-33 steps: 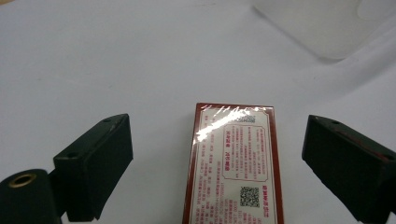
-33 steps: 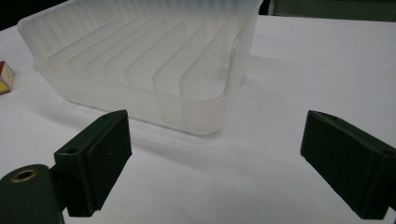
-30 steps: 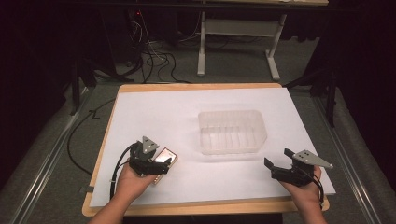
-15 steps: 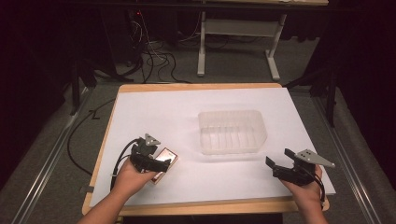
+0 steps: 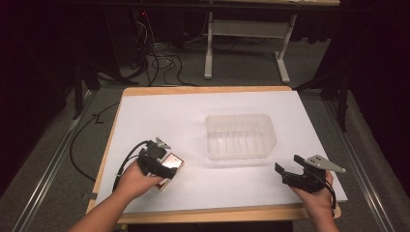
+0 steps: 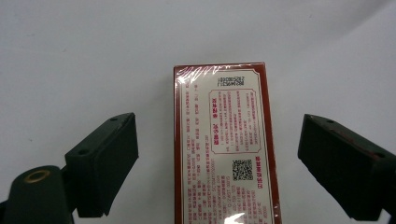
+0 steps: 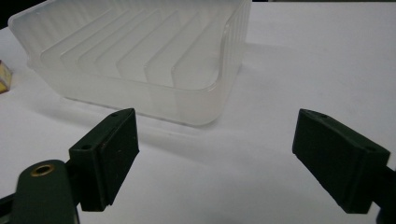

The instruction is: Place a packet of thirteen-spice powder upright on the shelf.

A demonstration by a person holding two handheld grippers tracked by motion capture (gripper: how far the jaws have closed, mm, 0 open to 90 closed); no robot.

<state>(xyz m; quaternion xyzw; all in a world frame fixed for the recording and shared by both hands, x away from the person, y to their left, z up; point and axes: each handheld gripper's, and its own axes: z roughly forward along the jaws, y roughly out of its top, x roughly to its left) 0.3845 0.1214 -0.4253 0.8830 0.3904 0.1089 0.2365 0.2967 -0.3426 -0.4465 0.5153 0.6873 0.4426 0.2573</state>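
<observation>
- The left gripper point(image 5: 162, 166) hovers over a small red-edged box point(image 6: 224, 144) lying flat on the white sheet point(image 5: 193, 121) near the table's front left; its jaws stand wide to either side of the box (clear gaps on both flanks, no pad touching) and have just been closing in.
- The right gripper point(image 5: 290, 173) sits at the front right, jaws spread with nothing between them but bare sheet.
- A clear ribbed plastic tray point(image 5: 240, 136) rests mid-table, just ahead of the right gripper's jaws and apart from the box.
</observation>
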